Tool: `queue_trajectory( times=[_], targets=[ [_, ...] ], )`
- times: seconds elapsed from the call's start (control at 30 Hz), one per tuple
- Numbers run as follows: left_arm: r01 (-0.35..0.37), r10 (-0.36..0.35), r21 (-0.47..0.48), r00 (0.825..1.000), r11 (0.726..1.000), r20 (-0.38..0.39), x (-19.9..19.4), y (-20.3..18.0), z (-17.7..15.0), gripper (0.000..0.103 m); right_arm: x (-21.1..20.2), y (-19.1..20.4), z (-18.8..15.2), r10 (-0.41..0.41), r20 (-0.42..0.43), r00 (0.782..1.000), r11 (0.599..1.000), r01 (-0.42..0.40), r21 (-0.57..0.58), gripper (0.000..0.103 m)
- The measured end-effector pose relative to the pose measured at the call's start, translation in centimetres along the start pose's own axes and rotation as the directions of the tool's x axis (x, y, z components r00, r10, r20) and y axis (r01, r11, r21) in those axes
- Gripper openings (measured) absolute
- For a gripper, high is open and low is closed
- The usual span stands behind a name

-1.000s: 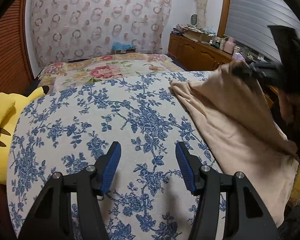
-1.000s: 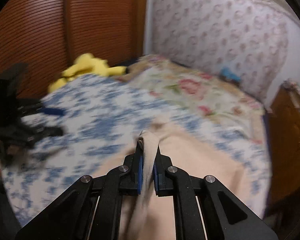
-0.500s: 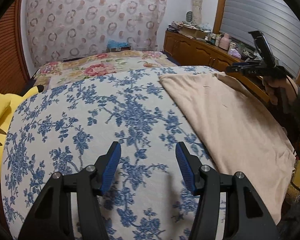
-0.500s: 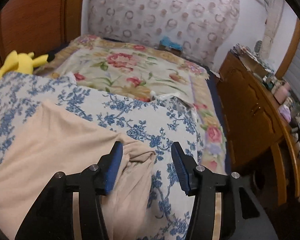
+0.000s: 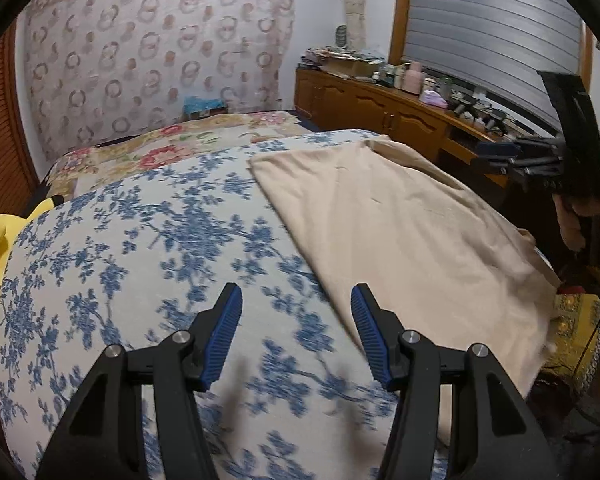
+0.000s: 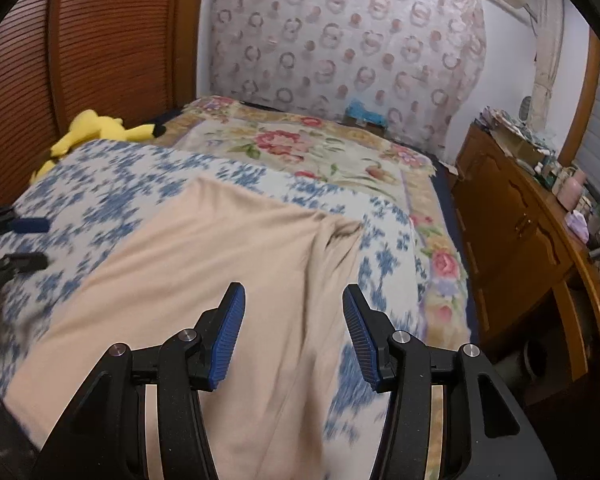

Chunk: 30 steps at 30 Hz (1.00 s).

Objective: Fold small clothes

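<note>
the beige cloth (image 6: 204,280) lies flat on the bed (image 5: 140,240), long axis away from the tongs; the right tongs (image 6: 292,332) hover over it, nearer. both right and left tongs (image 5: 296,332) stand apart, empty.

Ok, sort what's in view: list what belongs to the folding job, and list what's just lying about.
For the job:
- beige garment, spread flat on the blue-flowered cover
- left gripper, open
- right gripper, open

Lying about:
- yellow plush toy
- wooden sideboard with its clutter
- rose-patterned quilt
</note>
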<state>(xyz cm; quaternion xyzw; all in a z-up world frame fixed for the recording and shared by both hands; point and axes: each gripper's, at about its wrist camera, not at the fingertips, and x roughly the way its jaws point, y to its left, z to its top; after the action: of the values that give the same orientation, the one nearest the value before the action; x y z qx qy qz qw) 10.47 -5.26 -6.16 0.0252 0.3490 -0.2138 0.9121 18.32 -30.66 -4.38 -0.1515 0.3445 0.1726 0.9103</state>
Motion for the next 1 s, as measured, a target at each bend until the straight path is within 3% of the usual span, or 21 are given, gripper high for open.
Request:
queue_trajectory(
  times=[0.37, 0.6, 0.77, 0.83, 0.9, 1.0],
  targets=[
    [0.039, -0.039, 0.038, 0.999, 0.998, -0.008, -1.6, -4.0, -1.6, 0.056, -4.4, 1.7, -9.1, -0.012, -0.053, 0.999, 0.998, 0.015, 0.059, 0.052],
    [0.043, -0.041, 0.054, 0.999, 0.998, -0.023, -1.5, -4.8, -2.0, 0.056, -5.1, 0.8, -12.1, 0.025, -0.076, 0.997, 0.988, -0.013, 0.153, 0.050],
    [0.057, -0.055, 0.052, 0.998, 0.997, -0.042, -1.1, -5.2, -2.5, 0.056, -4.8, 0.5, -13.0, 0.085, -0.089, 0.992, 0.980, -0.068, 0.185, 0.029],
    [0.061, -0.059, 0.057, 0.997, 0.996, -0.048, -0.8, -5.4, -2.6, 0.056, -5.1, 0.7, -13.2, 0.103, -0.087, 0.991, 0.982, -0.087, 0.169, 0.008],
    [0.066, -0.063, 0.057, 0.997, 0.996, -0.053, -0.8, -5.5, -2.7, 0.056, -5.7, 1.0, -13.2, 0.102, -0.075, 0.992, 0.985, -0.090, 0.147, 0.002],
    [0.072, -0.068, 0.057, 0.996, 0.996, -0.059, -0.7, -5.7, -3.0, 0.056, -6.7, 0.5, -13.3, 0.061, -0.054, 0.997, 0.988, -0.052, 0.146, 0.002]
  ],
)
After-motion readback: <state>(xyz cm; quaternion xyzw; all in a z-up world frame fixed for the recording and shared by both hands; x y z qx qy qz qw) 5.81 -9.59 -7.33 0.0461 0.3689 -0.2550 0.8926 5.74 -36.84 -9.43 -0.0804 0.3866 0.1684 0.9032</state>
